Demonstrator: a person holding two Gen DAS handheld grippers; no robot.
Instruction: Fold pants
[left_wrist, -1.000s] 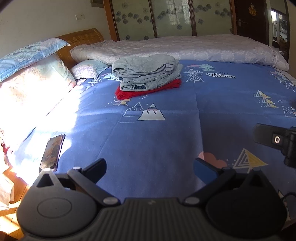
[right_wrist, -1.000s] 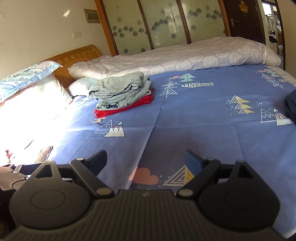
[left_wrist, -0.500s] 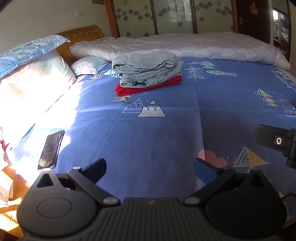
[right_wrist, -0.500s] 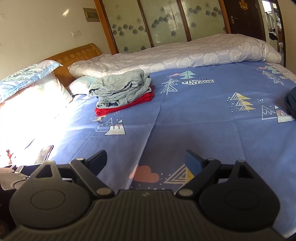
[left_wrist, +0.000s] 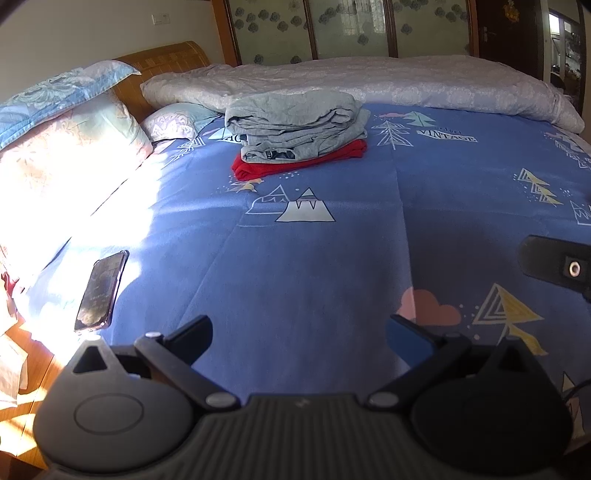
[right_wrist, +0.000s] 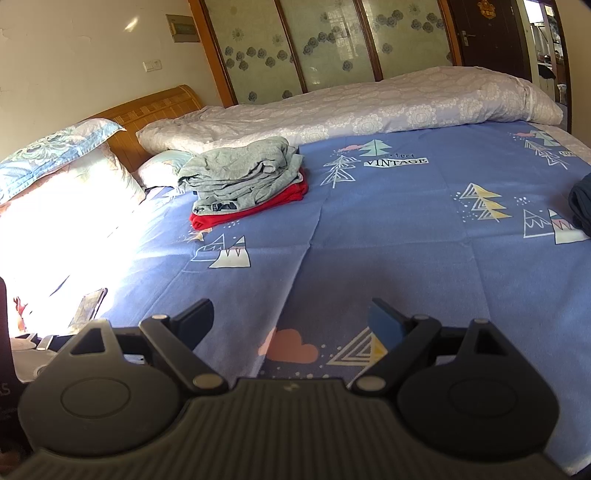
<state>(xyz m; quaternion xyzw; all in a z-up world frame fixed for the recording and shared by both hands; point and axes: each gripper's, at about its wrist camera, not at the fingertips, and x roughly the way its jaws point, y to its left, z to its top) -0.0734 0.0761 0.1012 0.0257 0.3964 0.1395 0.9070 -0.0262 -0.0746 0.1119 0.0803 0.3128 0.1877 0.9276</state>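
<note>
Altogether two grippers show, both with jaws spread wide and nothing between them: the left gripper (left_wrist: 299, 332) and the right gripper (right_wrist: 291, 317) hover low over the near part of the blue printed sheet (left_wrist: 332, 258). One stack of folded clothes (left_wrist: 295, 129) serves as the landmark: grey pieces on top of one red piece, resting on the sheet. Behind the stack lies one long pale quilt (left_wrist: 369, 85), rolled along the far side. To the stack's left sit three pillows: a blue-patterned one (left_wrist: 62, 92) uppermost, a sunlit one under it, and a small one just beside the stack. One phone (left_wrist: 101, 290) lies well nearer than the stack, at the sheet's left edge in the sunlight. Far to the stack's right, one dark garment (right_wrist: 581, 206) shows at the frame's edge in the right wrist view, possibly the pants; too little shows to tell. Compared with a second ago, the left view has shifted slightly, so the stack and phone sit a little lower in it; both jaws remain equally spread.
</note>
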